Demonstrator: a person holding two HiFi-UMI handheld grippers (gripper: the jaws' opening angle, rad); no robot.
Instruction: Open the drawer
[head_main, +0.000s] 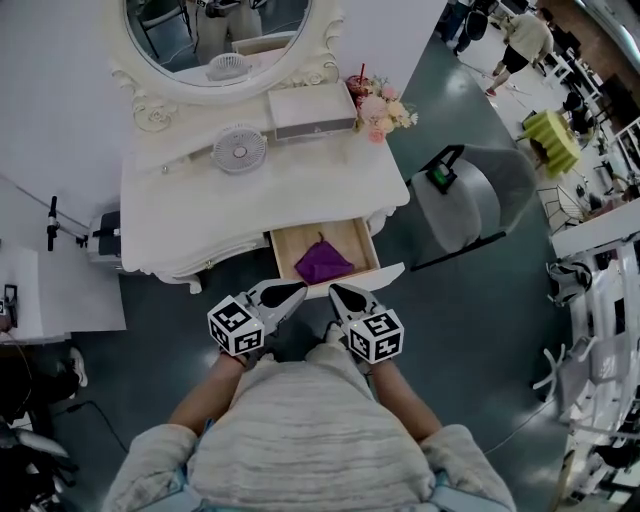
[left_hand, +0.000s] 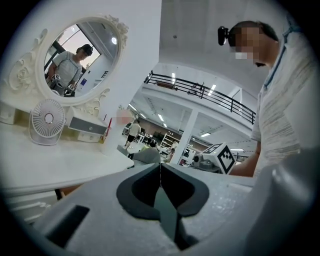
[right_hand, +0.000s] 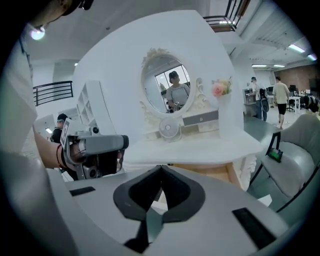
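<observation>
Left tool, right tool: 2, jaws together, empty | drawer: 1, open | purple cloth: 1

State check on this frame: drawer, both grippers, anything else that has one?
drawer: open, pulled out of the dressing table
purple cloth: crumpled, lying inside the drawer
left gripper: shut, empty
right gripper: shut, empty
fan: upright on the dressing table; running or not, cannot tell

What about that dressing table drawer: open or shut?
Open: the drawer stands pulled out from the white dressing table, its wooden bottom exposed, a purple cloth lying inside.
</observation>
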